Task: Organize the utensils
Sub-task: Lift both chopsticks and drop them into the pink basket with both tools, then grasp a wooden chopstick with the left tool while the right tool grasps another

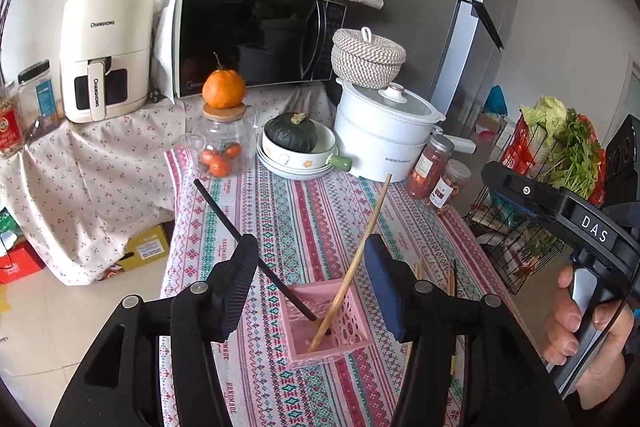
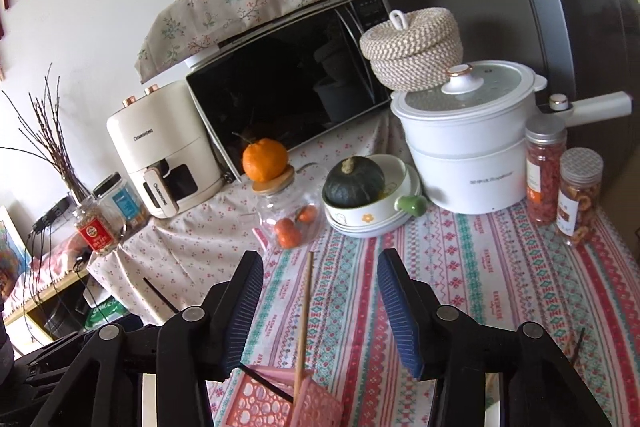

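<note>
Chopsticks first: a black chopstick (image 1: 256,251) and a wooden chopstick (image 1: 352,263) stand leaning in the pink basket (image 1: 344,331) on the patterned tablecloth (image 1: 312,211). Left gripper (image 1: 310,285) and right gripper (image 2: 320,311) both hang wide apart, gripping nothing. More chopsticks (image 1: 450,279) lie beside the basket. Further back sits a white pot (image 1: 384,135).

1. Two chopsticks (image 1: 352,267) stand in the basket (image 1: 352,331) on the table (image 1: 320,219).
2. Behind it sit a glass jar (image 1: 224,143) at left, stacked bowls (image 1: 296,163), and a pot (image 1: 384,139) at right.
3. The microwave (image 1: 256,39) stands furthest back.
</note>
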A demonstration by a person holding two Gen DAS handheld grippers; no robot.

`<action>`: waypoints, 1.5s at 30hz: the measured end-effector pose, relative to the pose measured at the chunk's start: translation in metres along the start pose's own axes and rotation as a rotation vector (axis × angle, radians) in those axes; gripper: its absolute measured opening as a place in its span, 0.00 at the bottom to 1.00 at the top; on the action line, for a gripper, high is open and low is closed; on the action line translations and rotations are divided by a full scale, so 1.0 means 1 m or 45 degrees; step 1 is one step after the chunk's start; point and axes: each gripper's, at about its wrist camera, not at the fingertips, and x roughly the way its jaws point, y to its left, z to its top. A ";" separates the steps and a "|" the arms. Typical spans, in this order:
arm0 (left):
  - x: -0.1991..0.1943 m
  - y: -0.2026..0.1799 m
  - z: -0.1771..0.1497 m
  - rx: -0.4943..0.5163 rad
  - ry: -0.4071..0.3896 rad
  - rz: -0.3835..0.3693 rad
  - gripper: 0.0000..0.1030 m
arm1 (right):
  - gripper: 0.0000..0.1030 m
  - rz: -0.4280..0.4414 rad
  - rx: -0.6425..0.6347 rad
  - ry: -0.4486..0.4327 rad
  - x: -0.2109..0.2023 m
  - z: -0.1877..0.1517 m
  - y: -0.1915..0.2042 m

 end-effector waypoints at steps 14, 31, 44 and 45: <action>0.007 -0.060 -0.034 0.094 0.262 -0.038 0.80 | 0.77 -0.312 0.040 0.360 -0.037 -0.021 -0.090; 0.107 -0.174 -0.047 0.267 0.602 -0.128 0.80 | 0.78 -0.518 0.196 0.683 -0.029 -0.052 -0.170; 0.214 -0.163 -0.061 0.140 0.766 -0.033 0.21 | 0.78 -0.540 0.205 0.759 -0.018 -0.057 -0.190; 0.219 -0.162 -0.062 0.140 0.771 -0.026 0.18 | 0.78 -0.540 0.204 0.761 -0.017 -0.057 -0.190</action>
